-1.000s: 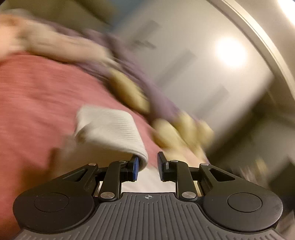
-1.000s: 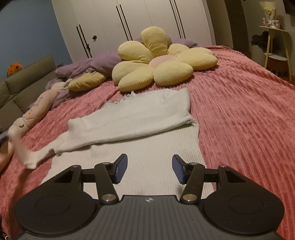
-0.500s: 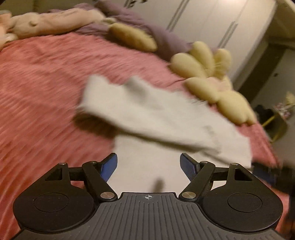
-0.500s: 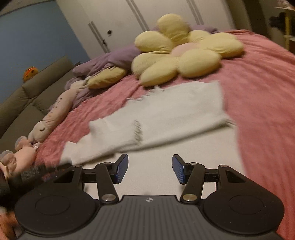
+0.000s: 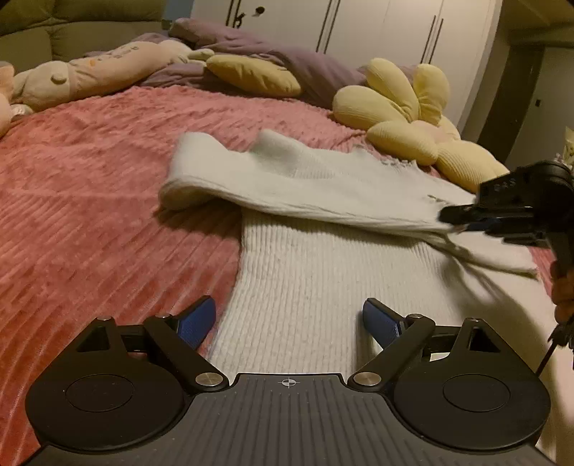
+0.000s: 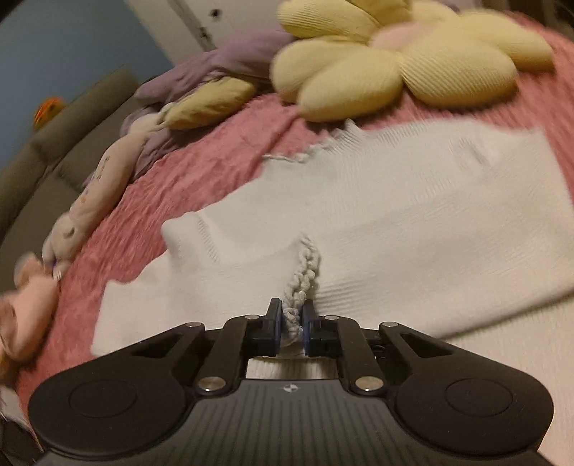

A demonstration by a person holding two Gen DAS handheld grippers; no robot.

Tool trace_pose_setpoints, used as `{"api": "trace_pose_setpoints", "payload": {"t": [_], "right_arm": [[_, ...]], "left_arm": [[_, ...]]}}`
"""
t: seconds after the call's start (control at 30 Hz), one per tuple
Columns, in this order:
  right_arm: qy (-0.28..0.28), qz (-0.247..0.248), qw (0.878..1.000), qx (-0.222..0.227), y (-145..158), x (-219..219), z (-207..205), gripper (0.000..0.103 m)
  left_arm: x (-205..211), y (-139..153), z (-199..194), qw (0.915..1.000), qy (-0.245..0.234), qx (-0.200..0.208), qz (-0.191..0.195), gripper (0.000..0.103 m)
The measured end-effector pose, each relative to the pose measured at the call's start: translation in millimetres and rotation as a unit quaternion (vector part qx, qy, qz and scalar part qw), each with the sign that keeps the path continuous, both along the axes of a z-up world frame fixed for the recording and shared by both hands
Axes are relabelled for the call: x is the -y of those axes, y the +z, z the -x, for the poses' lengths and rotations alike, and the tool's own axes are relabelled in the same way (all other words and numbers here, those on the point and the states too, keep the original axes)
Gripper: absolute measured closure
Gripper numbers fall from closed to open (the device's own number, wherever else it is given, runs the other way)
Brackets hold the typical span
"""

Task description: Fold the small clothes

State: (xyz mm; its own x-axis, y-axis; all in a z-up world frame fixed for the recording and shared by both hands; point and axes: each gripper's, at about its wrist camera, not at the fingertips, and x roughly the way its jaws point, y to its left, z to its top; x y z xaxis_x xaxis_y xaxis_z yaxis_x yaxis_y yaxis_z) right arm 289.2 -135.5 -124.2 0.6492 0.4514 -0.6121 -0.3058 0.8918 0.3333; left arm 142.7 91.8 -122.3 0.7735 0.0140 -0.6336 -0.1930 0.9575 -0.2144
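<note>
Though blurred, plush toy lettering illegible

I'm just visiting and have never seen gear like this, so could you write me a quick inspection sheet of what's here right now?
Surface: pink ribbed bedspread, covering the bed.
Job's things: one white knit sweater, its upper part folded across the body.
Clutter: yellow flower cushion, yellow pillow, purple blanket, long plush toy, all at the far side of the bed.
Grippers: left gripper open over the sweater's lower part, jaws just opened wider, nothing between them; right gripper just closed, pinching a braided knit edge of the sweater.
Cables: a thin dark strand below the hand at the left view's right edge; unclear.
Surroundings: white wardrobe doors, olive sofa.
</note>
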Motion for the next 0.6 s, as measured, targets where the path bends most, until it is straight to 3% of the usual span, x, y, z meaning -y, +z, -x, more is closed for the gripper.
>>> {"api": "trace_pose_setpoints", "payload": {"t": [0.13, 0.23, 0.3, 0.4, 0.47, 0.6], "right_arm": [[-0.048, 0.069, 0.989, 0.119, 30.4, 16.8, 22.5, 0.095], [-0.103, 0.108, 0.977, 0.151, 36.0, 43.2, 25.7, 0.095], [-0.124, 0.126, 0.974, 0.139, 29.4, 59.9, 21.3, 0.095], [-0.148, 0.113, 0.979, 0.086, 12.3, 88.2, 12.2, 0.095], [-0.146, 0.073, 0.985, 0.051, 2.3, 104.5, 8.5, 0.094], [-0.132, -0.005, 0.991, 0.004, -11.4, 121.7, 3.7, 0.083]], "left_arm": [[-12.8, 8.3, -4.0, 0.9995, 0.027, 0.005, 0.014, 0.011], [-17.2, 17.6, -21.4, 0.9994, 0.028, 0.010, 0.018, 0.011], [-17.2, 24.1, -39.3, 0.9993, 0.024, 0.007, 0.029, 0.011], [-16.1, 27.7, -68.3, 0.9985, 0.012, -0.008, 0.052, 0.012], [-16.3, 27.9, -82.3, 0.9981, 0.006, -0.012, 0.060, 0.013], [-13.6, 28.7, -98.4, 0.9994, -0.005, -0.016, 0.030, 0.015]]}}
